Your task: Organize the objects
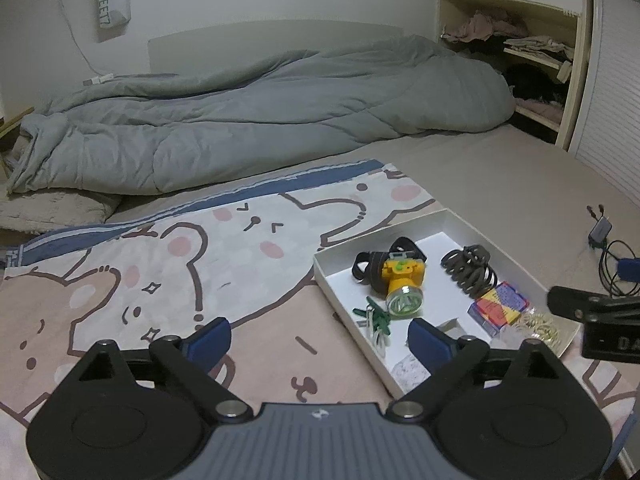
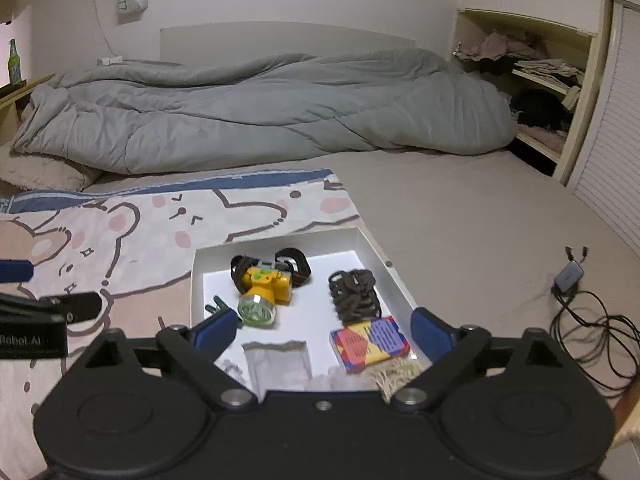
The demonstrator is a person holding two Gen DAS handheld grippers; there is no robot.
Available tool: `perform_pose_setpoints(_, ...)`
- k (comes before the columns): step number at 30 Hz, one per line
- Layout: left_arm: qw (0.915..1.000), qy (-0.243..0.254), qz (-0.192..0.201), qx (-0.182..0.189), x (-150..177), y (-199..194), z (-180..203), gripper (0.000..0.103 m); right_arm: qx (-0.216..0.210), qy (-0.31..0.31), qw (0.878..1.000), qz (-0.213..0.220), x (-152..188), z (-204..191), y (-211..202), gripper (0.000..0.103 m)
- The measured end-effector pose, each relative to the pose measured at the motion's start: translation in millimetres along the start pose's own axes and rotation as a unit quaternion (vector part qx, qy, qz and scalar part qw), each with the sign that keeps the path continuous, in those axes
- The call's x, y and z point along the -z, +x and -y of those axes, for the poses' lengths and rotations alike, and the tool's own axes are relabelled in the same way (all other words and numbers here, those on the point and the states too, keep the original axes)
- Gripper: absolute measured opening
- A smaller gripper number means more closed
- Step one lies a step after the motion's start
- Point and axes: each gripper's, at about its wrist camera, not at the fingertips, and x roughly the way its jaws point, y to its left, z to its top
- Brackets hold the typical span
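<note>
Left wrist view: bed with a beige sheet [image 1: 460, 184], a crumpled grey quilt [image 1: 248, 120] along the far side, white wall behind, cream open shelf unit [image 1: 568, 80] stuffed with clothes at right. A pink and white cartoon-bear cloth [image 1: 180, 264] is spread over the near part of the bed. On its right edge sits a shallow white cardboard box [image 1: 326, 280]. Inside: a yellow headlamp with black strap [image 1: 400, 280] lying lens toward camera, a pile of dark brown hair ties [image 1: 470, 270] to its right, a small multicoloured card box [image 1: 498, 306] nearer, pale rubber bands [image 1: 540, 326] by the box's right corner, green clips [image 1: 376, 316] near the left wall. The left gripper [image 1: 320, 338] hangs over the cloth and the box's near-left corner, blue-padded jaws spread wide, nothing between them. Part of the right gripper [image 1: 600, 320] shows at the right edge. Black cables [image 1: 612, 264] lie on the sheet.

Right wrist view: same bed, quilt [image 2: 260, 112], shelf unit [image 2: 560, 80]; a green glass bottle [image 2: 14, 62] stands on a ledge far left. The white box [image 2: 196, 280] lies straight ahead, headlamp [image 2: 266, 284] at centre-left, hair ties [image 2: 354, 290] to its right, card box [image 2: 370, 344] near the front, rubber bands [image 2: 396, 370] just beside it, a clear plastic packet [image 2: 276, 360] at front. The right gripper [image 2: 324, 330] hovers above the box's near end, jaws wide apart and empty. The left gripper [image 2: 52, 308] pokes in at the left edge, over the bear cloth [image 2: 120, 232].
</note>
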Motion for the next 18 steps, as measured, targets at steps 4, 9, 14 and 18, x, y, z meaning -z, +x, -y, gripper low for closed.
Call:
perform_pose_setpoints(4,1.0000,0.005,-0.001,0.001,5.8,-4.7,-2.7,0.100,0.008,0.012,1.000,-0.006,8.9,3.1,-7.3,0.099)
perform_pose_setpoints(9,0.9997,0.024,-0.001,-0.010,12.7,-8.9,-3.0,0.102,0.024,0.016,1.000,-0.009,19.2,4.4,-14.3,0.102)
perform_pose_setpoints(14,0.9997,0.023,-0.006,-0.012,16.6,-8.4,-8.0,0.103,0.027,0.028,0.999,-0.017,28.2,8.8,-17.2,0.103)
perform_pose_setpoints(18,0.9998,0.016,-0.010,-0.010,16.8,-7.7,-10.9,0.103,0.035,0.028,0.999,-0.021,31.3,9.0,-16.5,0.103)
